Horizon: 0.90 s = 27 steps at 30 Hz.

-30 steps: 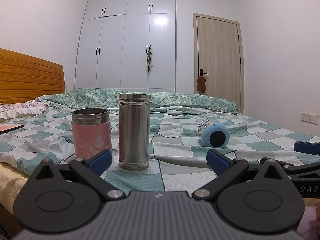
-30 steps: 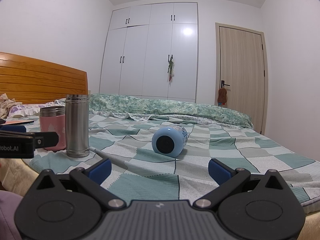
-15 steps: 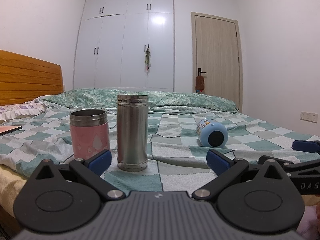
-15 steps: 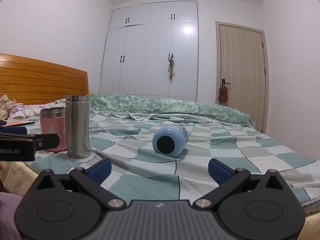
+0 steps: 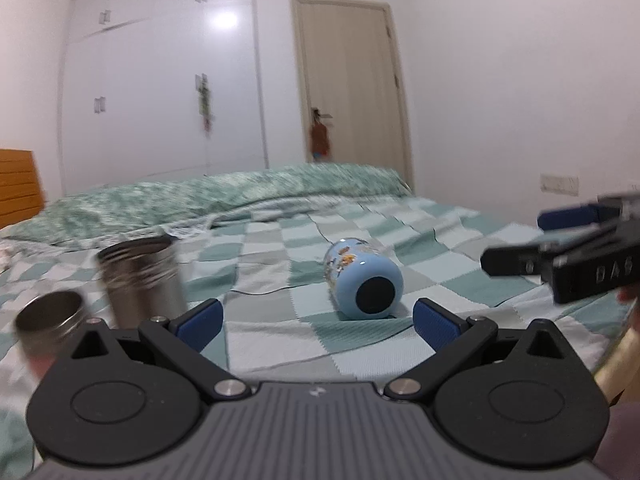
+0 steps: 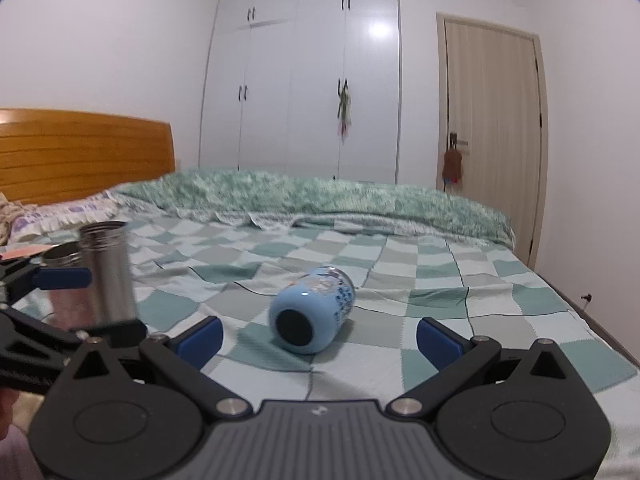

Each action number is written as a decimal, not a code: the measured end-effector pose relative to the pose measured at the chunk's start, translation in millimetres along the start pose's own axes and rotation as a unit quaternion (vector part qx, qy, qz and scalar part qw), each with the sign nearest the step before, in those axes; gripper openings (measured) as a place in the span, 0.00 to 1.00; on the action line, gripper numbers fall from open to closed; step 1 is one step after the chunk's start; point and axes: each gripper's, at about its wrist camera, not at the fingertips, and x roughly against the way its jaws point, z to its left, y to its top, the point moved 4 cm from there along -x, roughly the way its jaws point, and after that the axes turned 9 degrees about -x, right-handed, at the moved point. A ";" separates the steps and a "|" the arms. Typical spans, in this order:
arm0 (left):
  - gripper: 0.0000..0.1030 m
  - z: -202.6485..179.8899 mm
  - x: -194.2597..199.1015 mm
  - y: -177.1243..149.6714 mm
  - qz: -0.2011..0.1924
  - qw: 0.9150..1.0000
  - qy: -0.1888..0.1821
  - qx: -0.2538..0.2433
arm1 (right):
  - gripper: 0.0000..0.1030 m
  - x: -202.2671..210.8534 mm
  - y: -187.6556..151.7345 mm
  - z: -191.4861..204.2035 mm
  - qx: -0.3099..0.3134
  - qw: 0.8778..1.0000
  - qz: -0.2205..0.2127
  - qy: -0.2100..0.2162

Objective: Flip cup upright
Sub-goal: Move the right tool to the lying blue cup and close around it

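A light blue cup (image 5: 362, 278) with cartoon print lies on its side on the checkered bedspread, its dark base facing me; it also shows in the right wrist view (image 6: 310, 316). My left gripper (image 5: 318, 320) is open and empty, just short of the cup, which sits between its blue fingertips in the view. My right gripper (image 6: 320, 338) is open and empty, close in front of the cup. The right gripper shows at the right of the left wrist view (image 5: 560, 256).
A tall steel flask (image 5: 140, 280) and a pink steel-rimmed cup (image 5: 50, 320) stand upright left of the blue cup. The flask also shows in the right wrist view (image 6: 108, 276). A rolled green quilt (image 6: 320, 200) lies behind. The bed edge (image 6: 600, 344) runs on the right.
Both grippers have risen and moved toward the blue cup. The left gripper swung right, so the flask and pink cup now sit at its left edge.
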 end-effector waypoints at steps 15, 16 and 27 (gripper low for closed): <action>1.00 23.5 -131.6 3.6 0.047 0.993 -0.080 -0.069 | 1.00 -153.4 39.6 -10.1 -0.038 0.989 0.137 -0.028; 1.00 25.4 -135.5 3.8 0.048 0.993 -0.085 -0.073 | 1.00 -163.2 39.3 -7.8 -0.037 0.989 0.143 -0.029; 1.00 50.4 -178.8 -0.4 0.052 0.980 -0.134 -0.140 | 1.00 -228.0 31.1 1.6 -0.068 0.975 0.208 -0.024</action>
